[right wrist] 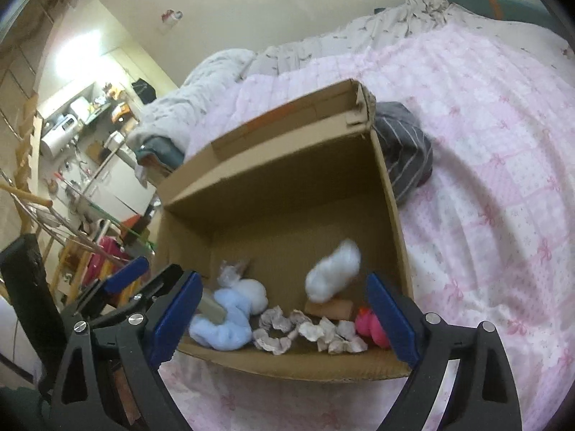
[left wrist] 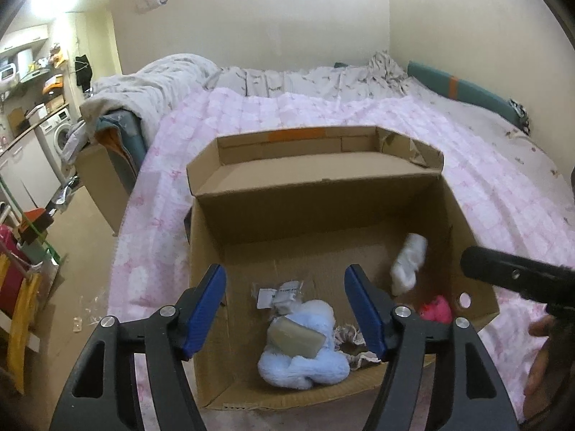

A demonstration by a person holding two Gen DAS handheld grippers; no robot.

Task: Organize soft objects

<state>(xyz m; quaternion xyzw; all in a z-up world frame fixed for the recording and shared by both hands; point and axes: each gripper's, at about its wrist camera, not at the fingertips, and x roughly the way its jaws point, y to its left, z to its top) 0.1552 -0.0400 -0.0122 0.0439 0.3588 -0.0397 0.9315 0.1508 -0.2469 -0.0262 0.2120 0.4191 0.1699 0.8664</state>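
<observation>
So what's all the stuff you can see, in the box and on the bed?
cardboard box: one, brown, open, on the bed
blue plush: one, light blue, box floor, left
white fluffy thing: one, white, blurred, inside box toward the right
pink toy: one, pink, box's right near corner
crumpled scrunchies: a few, pale beige, box front
striped cloth: one, grey, on bed beside box
bedspread: one, pink patterned
left gripper: blue fingers, open, empty
right gripper: blue fingers, open, empty

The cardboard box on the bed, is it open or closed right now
Open. The cardboard box has its far flap folded back, and the blue plush, white fluffy item and pink toy show inside.
</observation>
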